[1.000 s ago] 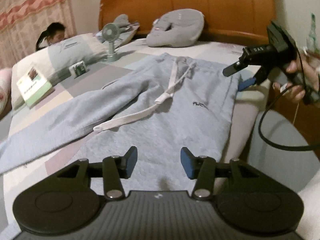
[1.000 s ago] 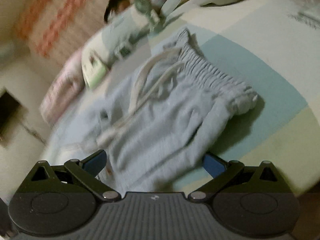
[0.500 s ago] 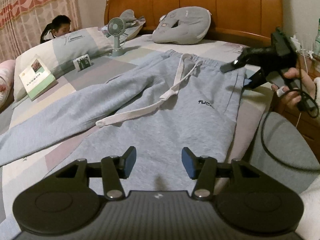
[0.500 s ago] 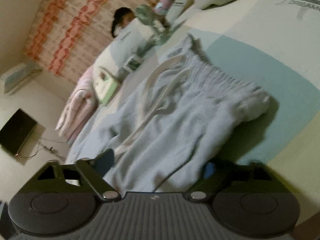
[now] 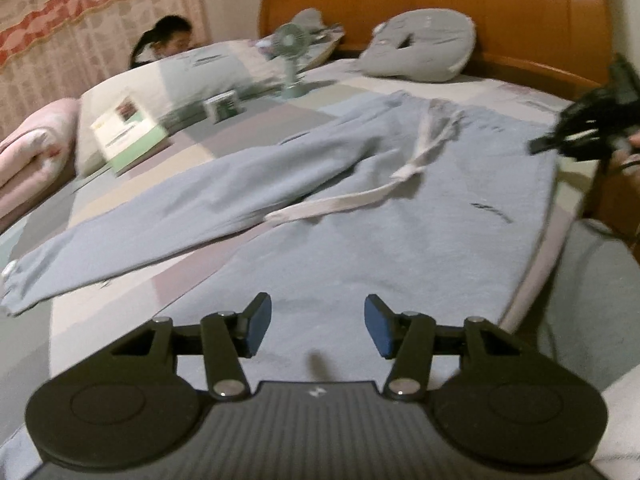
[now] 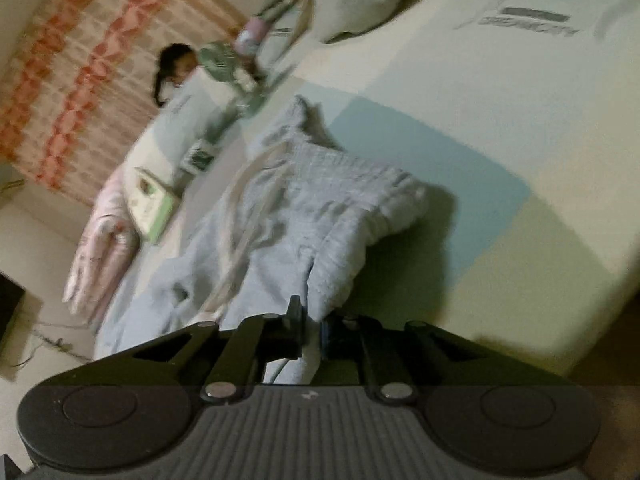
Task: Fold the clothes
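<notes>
A pair of grey-blue sweatpants [image 5: 360,216] lies spread across a bed [image 5: 132,280], waistband toward the wooden headboard [image 5: 480,12], one leg trailing off to the left of the left hand-held gripper [image 5: 318,330]. That gripper hovers just above the near leg, its blue pads partly apart with nothing between them. The right hand-held gripper [image 6: 308,334] has just been closing and now pinches the waistband corner of the sweatpants [image 6: 320,248], cloth bunched between its narrowed jaws.

The step in hand looks like taking hold for the first fold: one corner is secured, the other grip not yet made. The next move probably calls for the left gripper to drop onto the fabric below it and close, so both can lift and carry one side over the other without the loose white drawstring [image 5: 400,184] snagging.

The left wrist view alone shows the garment's full spread, the outstretched leg, a small fan [image 5: 290,52], a book [image 5: 128,136] and a grey pillow [image 5: 424,46] beyond; the right gripper there is a dark blur at the far right edge. Only the right wrist view shows the pinch itself and the lifted, rumpled waistband casting a shadow on the sheet.
</notes>
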